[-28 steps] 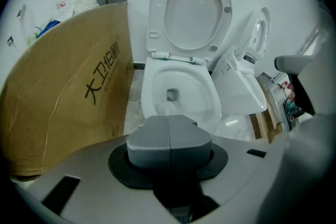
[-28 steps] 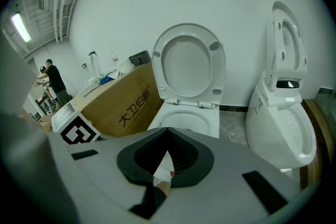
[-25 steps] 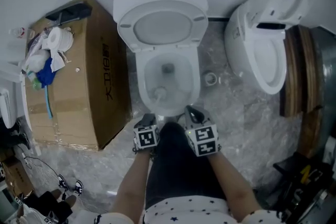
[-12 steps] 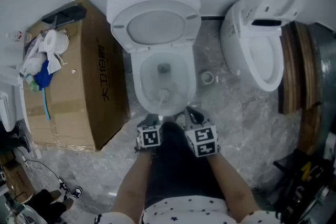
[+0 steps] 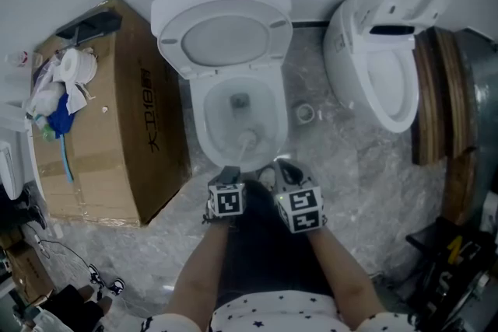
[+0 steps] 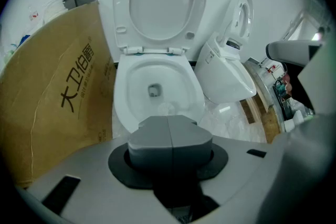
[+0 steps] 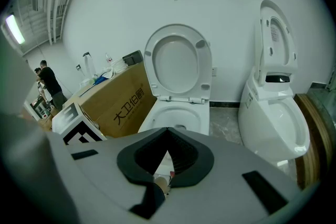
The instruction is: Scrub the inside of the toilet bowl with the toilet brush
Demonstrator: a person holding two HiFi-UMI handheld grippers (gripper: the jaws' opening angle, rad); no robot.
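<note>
Toilet brush (image 5: 247,140) head crosses the near wall — scrubbing under way

Left gripper (image 5: 228,173), clamped on the handle, has swung the head from left of centre to right inside the toilet bowl (image 5: 204,120); right gripper (image 5: 286,167) idles beside it, jaws together.

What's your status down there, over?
Left tongs shut on toilet brush, head inside toilet bowl. Right tongs shut, empty. Nothing blocking the bowl.

White star-print top (image 5: 272,312); dark trousers (image 5: 261,245); grey left gripper (image 5: 230,170), right gripper (image 5: 282,164).
</note>
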